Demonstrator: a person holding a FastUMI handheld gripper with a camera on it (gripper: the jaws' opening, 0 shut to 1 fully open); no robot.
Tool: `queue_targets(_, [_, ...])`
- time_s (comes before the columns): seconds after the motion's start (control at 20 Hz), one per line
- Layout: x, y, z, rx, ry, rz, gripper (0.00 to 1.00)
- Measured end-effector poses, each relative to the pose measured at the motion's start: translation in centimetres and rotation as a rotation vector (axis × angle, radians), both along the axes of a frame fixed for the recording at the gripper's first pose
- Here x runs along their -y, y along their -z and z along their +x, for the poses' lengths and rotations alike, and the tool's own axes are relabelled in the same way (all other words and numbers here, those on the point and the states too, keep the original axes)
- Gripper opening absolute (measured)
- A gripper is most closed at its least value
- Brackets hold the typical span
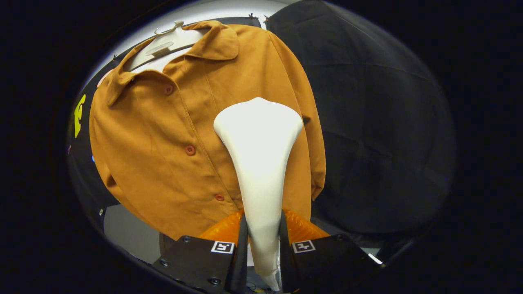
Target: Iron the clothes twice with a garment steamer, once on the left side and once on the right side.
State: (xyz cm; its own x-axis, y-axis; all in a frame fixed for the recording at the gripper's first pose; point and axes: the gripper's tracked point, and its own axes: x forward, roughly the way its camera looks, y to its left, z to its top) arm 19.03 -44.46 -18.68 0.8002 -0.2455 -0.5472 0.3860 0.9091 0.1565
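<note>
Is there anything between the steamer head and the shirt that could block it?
Nothing visible does. The gripper is shut on the steamer, whose wide head lies against the front of the shirt, just beside the button line. Whether it touches the cloth cannot be told.

the gripper [263, 234] points forward and slightly up, both fingers [241, 249] clamped on the garment steamer [259, 163].
</note>
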Motion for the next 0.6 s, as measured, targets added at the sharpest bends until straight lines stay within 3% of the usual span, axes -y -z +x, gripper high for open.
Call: queue_targets(0.6, [1.0,10.0,-3.4,-0.207,0.032,0.068,0.37])
